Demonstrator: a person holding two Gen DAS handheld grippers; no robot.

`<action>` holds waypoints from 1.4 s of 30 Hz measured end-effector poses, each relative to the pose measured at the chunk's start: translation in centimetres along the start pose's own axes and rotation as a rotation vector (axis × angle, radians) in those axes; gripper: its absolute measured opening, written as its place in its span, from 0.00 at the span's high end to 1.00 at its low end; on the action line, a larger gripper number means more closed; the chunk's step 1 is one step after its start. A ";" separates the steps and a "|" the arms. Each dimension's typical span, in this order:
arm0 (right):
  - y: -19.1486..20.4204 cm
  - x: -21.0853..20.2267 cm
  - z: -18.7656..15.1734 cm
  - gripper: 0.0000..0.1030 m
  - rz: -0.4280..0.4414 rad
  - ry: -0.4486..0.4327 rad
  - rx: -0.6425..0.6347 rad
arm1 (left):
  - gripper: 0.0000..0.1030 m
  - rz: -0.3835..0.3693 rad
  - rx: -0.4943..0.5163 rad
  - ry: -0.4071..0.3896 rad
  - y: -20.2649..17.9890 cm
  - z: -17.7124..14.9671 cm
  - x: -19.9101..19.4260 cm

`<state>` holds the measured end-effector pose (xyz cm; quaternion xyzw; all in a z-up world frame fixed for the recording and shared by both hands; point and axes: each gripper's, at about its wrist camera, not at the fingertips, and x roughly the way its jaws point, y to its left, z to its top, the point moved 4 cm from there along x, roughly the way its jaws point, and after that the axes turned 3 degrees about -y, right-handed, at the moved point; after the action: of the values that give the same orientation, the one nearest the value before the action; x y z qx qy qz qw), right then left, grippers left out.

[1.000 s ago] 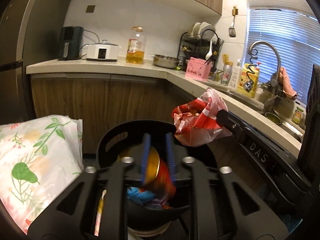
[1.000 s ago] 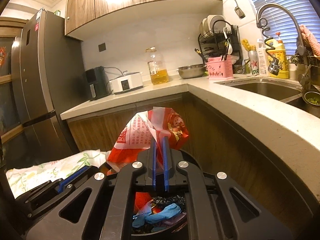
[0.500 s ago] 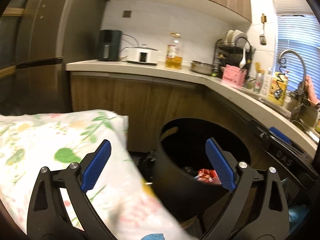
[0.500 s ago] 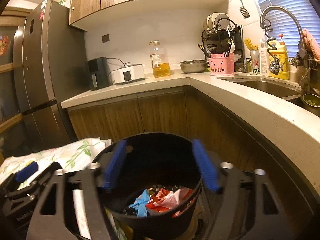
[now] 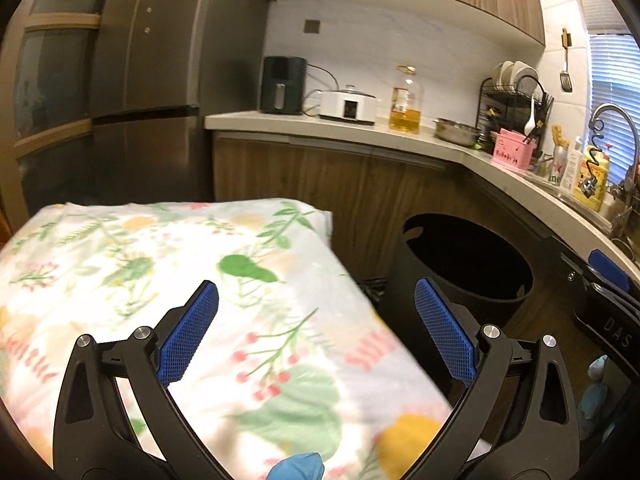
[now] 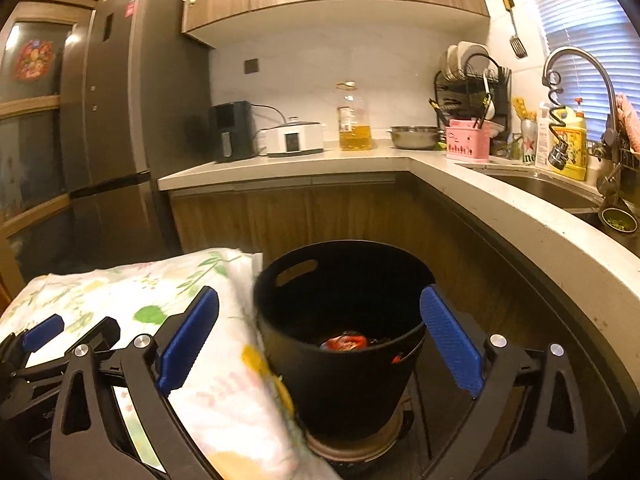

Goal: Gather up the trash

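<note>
The black trash bin [image 6: 340, 340] stands on the floor in the corner where the two runs of wooden cupboards [image 6: 280, 212] meet. Its top is wide open. Down inside lies a bit of red trash [image 6: 346, 341]; the rest of the inside is too dark to make out. The bin sits on a round tan base [image 6: 352, 442]. A cut-out handle shows near its rim.

Just to the left of the bin is a table with a flowery cloth [image 5: 160, 264]. The cloth edge hangs right beside the bin wall. On the other side the pale counter [image 6: 520, 216] curves close by, so the bin sits in a narrow gap.

The right gripper [image 6: 320, 332] is in front of the bin with its blue pads spread as wide as they go. Nothing is between them; the bin is seen through the gap. The left gripper [image 5: 316, 328] is above the cloth, spread wide too and holding nothing. A blue scrap [image 5: 298, 466] peeks in at the bottom edge of the left view.

Farther back are a tall dark fridge [image 6: 120, 120], an oil bottle [image 6: 354, 120], a dish rack [image 6: 472, 92] and a sink tap [image 6: 576, 80].
</note>
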<state>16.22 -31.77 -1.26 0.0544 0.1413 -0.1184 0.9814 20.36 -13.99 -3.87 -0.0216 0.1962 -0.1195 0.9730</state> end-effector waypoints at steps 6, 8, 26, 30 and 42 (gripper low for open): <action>2.0 -3.6 -0.6 0.06 0.004 0.012 -0.017 | 0.06 0.042 -0.006 -0.024 2.3 -0.7 -4.3; 2.5 -4.9 -1.0 0.06 0.003 0.023 -0.019 | 0.06 0.057 -0.016 -0.024 3.0 -1.1 -5.6; 6.6 -14.4 -3.6 0.06 0.063 0.014 -0.073 | 0.06 0.135 -0.049 -0.070 7.1 -3.7 -15.4; 7.4 -15.6 -4.0 0.06 0.070 0.010 -0.089 | 0.06 0.140 -0.049 -0.065 7.4 -4.1 -16.4; 7.8 -16.7 -4.3 0.06 0.059 0.000 -0.088 | 0.06 0.128 -0.045 -0.069 7.6 -4.7 -17.7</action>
<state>1.48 -20.00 0.01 0.0152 0.1445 -0.0831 0.9859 4.40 -2.35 -2.20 -0.0349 0.1660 -0.0519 0.9841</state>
